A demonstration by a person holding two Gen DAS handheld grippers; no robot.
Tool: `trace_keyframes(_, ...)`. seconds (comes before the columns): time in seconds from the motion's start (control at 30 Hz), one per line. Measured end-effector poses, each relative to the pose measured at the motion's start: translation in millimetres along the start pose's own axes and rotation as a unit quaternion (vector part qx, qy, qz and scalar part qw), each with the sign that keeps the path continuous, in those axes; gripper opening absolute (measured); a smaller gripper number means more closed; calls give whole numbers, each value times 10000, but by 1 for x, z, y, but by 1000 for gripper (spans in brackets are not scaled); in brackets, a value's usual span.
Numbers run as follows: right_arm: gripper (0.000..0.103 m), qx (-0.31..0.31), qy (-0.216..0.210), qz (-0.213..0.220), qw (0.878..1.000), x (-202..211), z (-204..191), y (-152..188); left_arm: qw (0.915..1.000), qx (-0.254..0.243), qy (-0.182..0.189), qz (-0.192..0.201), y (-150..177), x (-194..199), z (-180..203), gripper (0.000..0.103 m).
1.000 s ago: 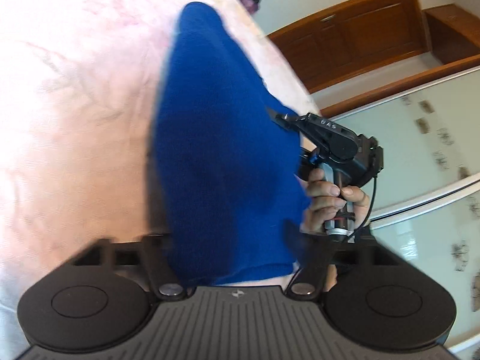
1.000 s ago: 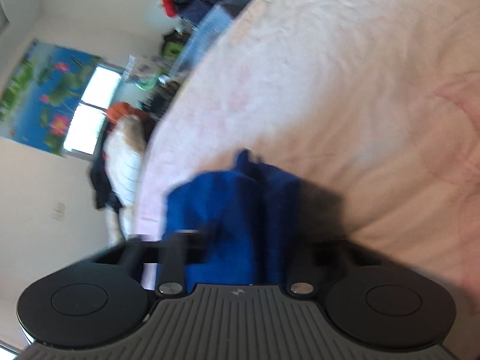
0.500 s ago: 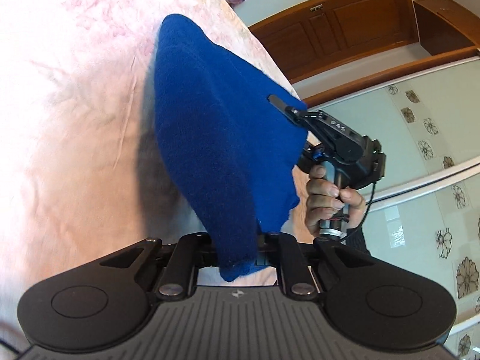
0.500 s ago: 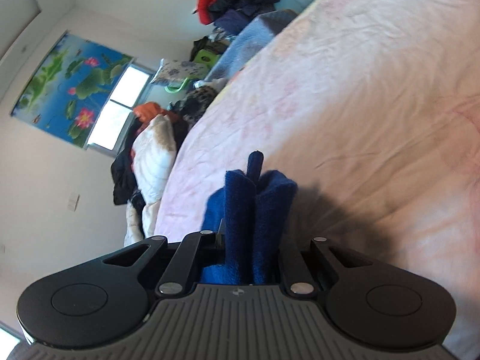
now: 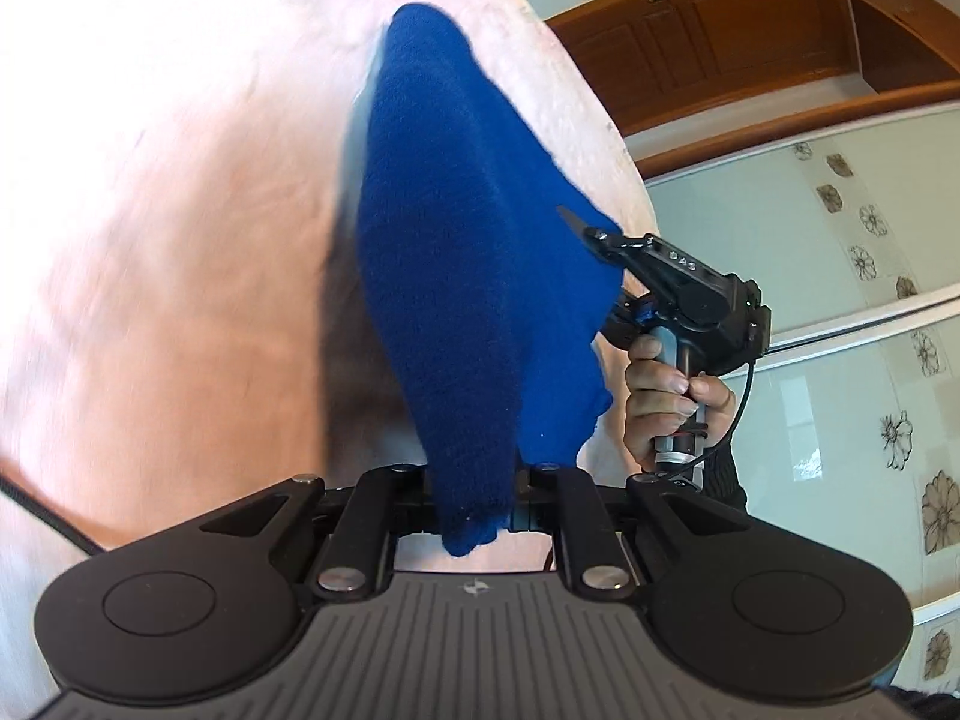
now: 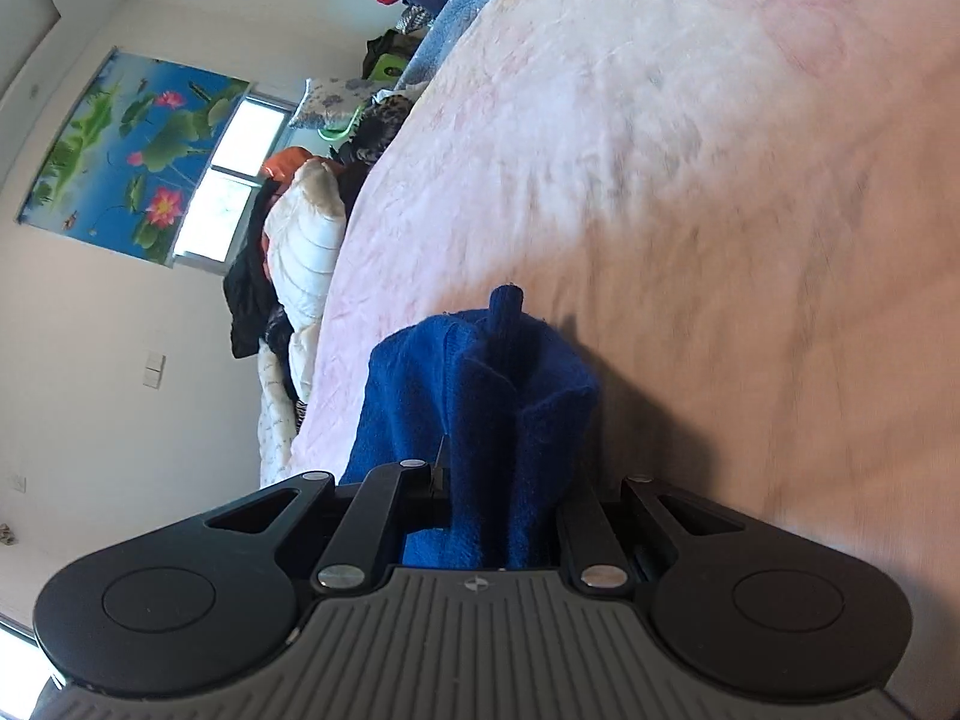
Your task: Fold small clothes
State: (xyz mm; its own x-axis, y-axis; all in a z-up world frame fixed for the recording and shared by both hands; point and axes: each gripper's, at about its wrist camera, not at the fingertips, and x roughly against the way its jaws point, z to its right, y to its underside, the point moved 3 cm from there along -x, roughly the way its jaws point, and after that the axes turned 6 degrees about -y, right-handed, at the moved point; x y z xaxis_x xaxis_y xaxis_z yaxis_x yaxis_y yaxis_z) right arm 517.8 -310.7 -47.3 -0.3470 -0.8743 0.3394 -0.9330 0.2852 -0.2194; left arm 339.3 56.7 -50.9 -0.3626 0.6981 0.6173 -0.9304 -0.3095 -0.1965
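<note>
**Desk:** Gripping what, exactly, in the left-hand shot?

**Photographer:** The left gripper point(image 5: 474, 510) is clamped on a corner of a blue knitted garment point(image 5: 456, 276). Its jaws closed in on the cloth within the last second, and a tuft of blue knit pokes out below them. From there the fabric runs up and away, stretched like a tent over a pale pink bedspread point(image 5: 180, 240), with its far tip resting on the bed.

**Desk:** And the other tool?

**Photographer:** The right gripper point(image 5: 585, 228) bites the garment's opposite edge, at the right of the left wrist view. A person's right hand point(image 5: 666, 396) is wrapped around its handle below. In the right wrist view, that right gripper point(image 6: 498, 498) has bunched folds of the same blue knit point(image 6: 480, 396) pinched between narrowly set jaws, with the cloth standing up in ridges ahead of them.

**Desk:** So the garment is off the bed?

**Photographer:** Mostly. It is held up between the two tools and casts a dark shadow on the bedspread point(image 6: 690, 180).

**Desk:** Surroundings?

**Photographer:** Wooden cabinets point(image 5: 738, 18) and glass panels with flower motifs point(image 5: 840, 300) lie beyond the left tool. Past the right one are heaped clothes point(image 6: 294, 252), a lotus painting point(image 6: 138, 150) and a bright window point(image 6: 234, 180).
</note>
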Motion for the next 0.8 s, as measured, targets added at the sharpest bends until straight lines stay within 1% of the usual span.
trace_keyframes(0.03, 14, 55, 25, 20, 10000, 0, -2, 0, 10000, -46, -5, 7, 1, -2, 2, 14)
trace_keyframes(0.07, 15, 122, 122, 49, 9998, -2, -4, -2, 9998, -160, -139, 45, 3, -3, 3, 14)
trace_keyframes(0.1, 16, 167, 233, 91, 9995, -5, -5, -5, 9986, -310, -423, 103, -1, -8, 0, 14)
trace_keyframes(0.13, 22, 238, 377, 165, 9989, -7, -6, -7, 9968, -409, -665, 180, -2, -10, -3, 14)
trace_keyframes(0.17, 32, 300, 580, 265, 9975, -7, -7, -9, 9956, -485, -765, 251, -2, -13, -4, 15)
trace_keyframes(0.2, 43, 333, 794, 407, 9955, -4, -8, -10, 9955, -529, -729, 290, -1, -12, -5, 17)
trace_keyframes(0.23, 50, 381, 847, 553, 9941, 1, -11, -9, 9952, -529, -754, 326, 1, -9, -5, 18)
trace_keyframes(0.27, 52, 469, 985, 752, 9912, 11, -15, -6, 9946, -523, -797, 405, 3, -5, -4, 19)
trace_keyframes(0.3, 51, 668, 1174, 975, 9860, 23, -22, -1, 9922, -580, -932, 593, 10, 3, -3, 22)
trace_keyframes(0.33, 50, 958, 1363, 1164, 9791, 36, -33, 8, 9875, -737, -1137, 811, 15, 13, 0, 24)
trace_keyframes(0.37, 50, 1354, 1547, 1308, 9699, 50, -46, 20, 9793, -981, -1417, 1065, 23, 25, 5, 24)
trace_keyframes(0.4, 50, 1740, 1666, 1369, 9608, 61, -59, 35, 9645, -1267, -1808, 1449, 34, 40, 12, 24)
trace_keyframes(0.43, 50, 2092, 1735, 1369, 9526, 70, -73, 53, 9462, -1613, -2130, 1825, 42, 53, 22, 24)
trace_keyframes(0.47, 52, 2377, 1735, 1336, 9463, 78, -86, 72, 9260, -1986, -2388, 2145, 49, 62, 35, 25)
trace_keyframes(0.5, 54, 2548, 1642, 1292, 9441, 82, -96, 90, 8999, -2386, -2646, 2515, 58, 68, 49, 25)
trace_keyframes(0.53, 62, 2656, 1463, 1216, 9451, 84, -104, 108, 8797, -2679, -2789, 2766, 65, 70, 62, 27)
trace_keyframes(0.57, 68, 2738, 1332, 1147, 9456, 81, -110, 123, 8652, -2898, -2867, 2922, 69, 66, 72, 29)
trace_keyframes(0.6, 68, 2787, 1297, 1080, 9454, 75, -114, 137, 8514, -3104, -2937, 3042, 73, 54, 81, 37)
trace_keyframes(0.63, 68, 2843, 1328, 1008, 9441, 68, -116, 148, 8434, -3240, -3025, 3038, 75, 40, 85, 50)
trace_keyframes(0.67, 66, 2956, 1424, 925, 9401, 58, -116, 158, 8394, -3360, -3111, 2929, 76, 20, 89, 55)
trace_keyframes(0.7, 65, 3042, 1576, 810, 9360, 48, -116, 166, 8364, -3418, -3234, 2810, 70, 0, 93, 58)
trace_keyframes(0.73, 61, 3104, 1724, 718, 9321, 38, -112, 171, 8332, -3463, -3365, 2696, 73, -16, 91, 57)
trace_keyframes(0.77, 57, 3213, 1840, 635, 9267, 29, -111, 180, 8324, -3514, -3413, 2591, 75, -28, 88, 57)
trace_keyframes(0.8, 57, 3336, 2026, 515, 9192, 21, -105, 186, 8320, -3559, -3465, 2470, 80, -37, 79, 57)
